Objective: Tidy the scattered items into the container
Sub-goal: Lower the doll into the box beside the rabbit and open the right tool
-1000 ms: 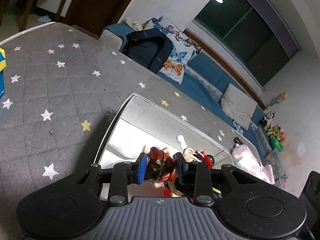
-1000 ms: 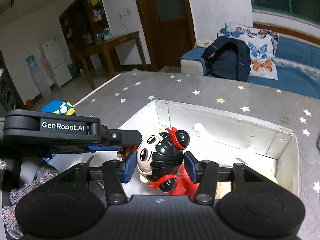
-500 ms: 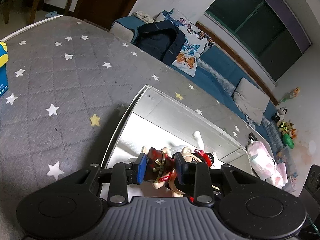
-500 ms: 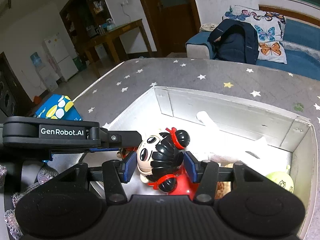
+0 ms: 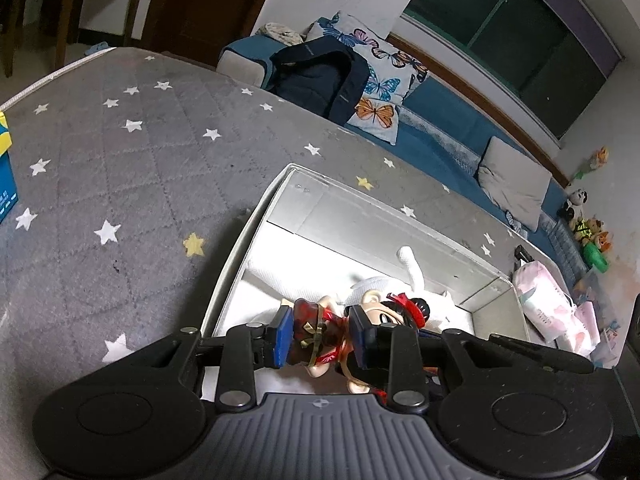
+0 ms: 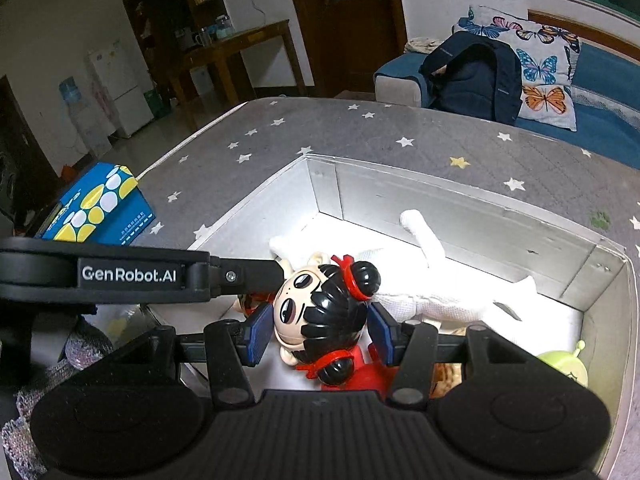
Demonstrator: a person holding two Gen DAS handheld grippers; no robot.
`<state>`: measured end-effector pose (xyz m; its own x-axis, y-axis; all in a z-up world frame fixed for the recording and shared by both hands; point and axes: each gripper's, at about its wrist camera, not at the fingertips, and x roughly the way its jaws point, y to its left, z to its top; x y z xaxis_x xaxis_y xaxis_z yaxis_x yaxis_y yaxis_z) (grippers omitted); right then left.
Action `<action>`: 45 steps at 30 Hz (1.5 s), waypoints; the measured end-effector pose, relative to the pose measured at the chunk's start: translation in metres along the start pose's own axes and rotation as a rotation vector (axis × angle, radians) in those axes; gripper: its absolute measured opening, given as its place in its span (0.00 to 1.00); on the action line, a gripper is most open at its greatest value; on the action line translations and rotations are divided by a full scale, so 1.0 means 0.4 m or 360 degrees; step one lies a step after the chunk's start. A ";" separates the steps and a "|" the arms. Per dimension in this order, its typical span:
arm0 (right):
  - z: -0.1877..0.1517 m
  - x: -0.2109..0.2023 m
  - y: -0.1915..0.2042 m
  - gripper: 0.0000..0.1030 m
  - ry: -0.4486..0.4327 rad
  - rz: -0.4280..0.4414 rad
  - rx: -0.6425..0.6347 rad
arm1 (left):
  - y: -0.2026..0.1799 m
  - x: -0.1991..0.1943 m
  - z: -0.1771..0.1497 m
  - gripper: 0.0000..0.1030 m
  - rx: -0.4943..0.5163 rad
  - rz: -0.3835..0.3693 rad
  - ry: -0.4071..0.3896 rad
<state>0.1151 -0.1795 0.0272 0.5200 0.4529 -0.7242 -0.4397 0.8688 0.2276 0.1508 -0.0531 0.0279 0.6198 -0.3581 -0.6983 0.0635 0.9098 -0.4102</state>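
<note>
A doll with black hair buns, red ribbons and a red outfit (image 6: 320, 316) hangs over the near end of a white open box (image 6: 460, 204). My right gripper (image 6: 320, 334) is shut on the doll's head. My left gripper (image 5: 320, 334) is shut on the doll's body (image 5: 316, 332); its arm crosses the right wrist view from the left. Inside the box lie a white cloth toy (image 6: 432, 280), a green toy (image 6: 564, 364) and something tan, partly hidden.
The box (image 5: 288, 184) sits on a grey star-patterned mat (image 5: 120, 184). A blue and yellow carton (image 6: 100, 208) stands on the mat at the left. A pink tissue pack (image 5: 544, 300) lies right of the box. A sofa with a backpack (image 6: 476, 76) is behind.
Both grippers have carried the doll forward and lower over the box; more of the box's inside and the white cloth toy show. The grips have not changed.
</note>
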 end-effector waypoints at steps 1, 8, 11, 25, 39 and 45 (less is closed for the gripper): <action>0.000 0.002 0.000 0.50 0.0003 -0.0003 -0.0006 | -0.002 0.000 -0.001 0.32 0.0008 0.0002 0.0000; -0.007 0.011 0.012 0.50 0.0034 -0.0045 -0.0084 | -0.010 0.003 -0.009 0.32 0.0056 -0.0027 0.0009; -0.007 0.012 0.011 0.50 0.0032 -0.0047 -0.0091 | -0.013 0.004 -0.009 0.32 0.0065 -0.0022 0.0003; -0.006 0.018 0.012 0.51 0.0051 -0.0063 -0.0099 | -0.016 0.006 -0.015 0.32 0.0108 0.0013 -0.0007; -0.008 0.006 0.029 0.51 0.0033 -0.0079 -0.0119 | -0.014 -0.002 -0.017 0.32 0.0125 0.0017 -0.0018; -0.011 -0.006 0.039 0.51 0.0010 -0.0091 -0.0117 | -0.015 -0.017 -0.021 0.32 0.0157 0.0019 -0.0044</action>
<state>0.1038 -0.1679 0.0297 0.5414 0.4016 -0.7387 -0.4619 0.8762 0.1377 0.1397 -0.0580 0.0304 0.6422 -0.3425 -0.6858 0.1321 0.9307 -0.3411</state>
